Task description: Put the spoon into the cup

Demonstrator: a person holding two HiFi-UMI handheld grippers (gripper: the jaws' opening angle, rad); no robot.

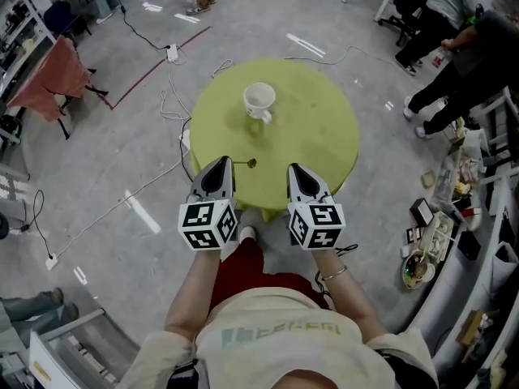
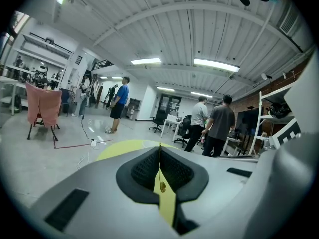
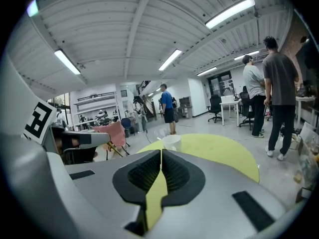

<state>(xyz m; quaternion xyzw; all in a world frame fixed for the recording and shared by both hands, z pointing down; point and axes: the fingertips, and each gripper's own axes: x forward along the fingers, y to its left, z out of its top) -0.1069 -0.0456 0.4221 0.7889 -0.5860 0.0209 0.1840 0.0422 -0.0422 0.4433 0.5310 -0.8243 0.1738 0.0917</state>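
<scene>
A white cup [image 1: 259, 101] stands upright at the far side of the round yellow-green table [image 1: 324, 136]. My left gripper [image 1: 220, 164] hovers over the table's near edge, shut on the thin handle of a small spoon [image 1: 247, 164]. The spoon's golden bowl points right. In the left gripper view the spoon [image 2: 162, 186] shows in the slit behind the closed pads of that gripper [image 2: 160, 151]. My right gripper [image 1: 299, 172] hangs beside it, shut and holding nothing. The right gripper view has the cup [image 3: 171, 141] just past the right gripper [image 3: 161, 154], slightly right of centre.
Cables and a power strip [image 1: 172, 53] lie on the floor left of the table. A red cloth on a rack [image 1: 50, 75] stands at far left. People stand at upper right [image 1: 454, 31]. A cluttered bench [image 1: 446, 225] runs along the right.
</scene>
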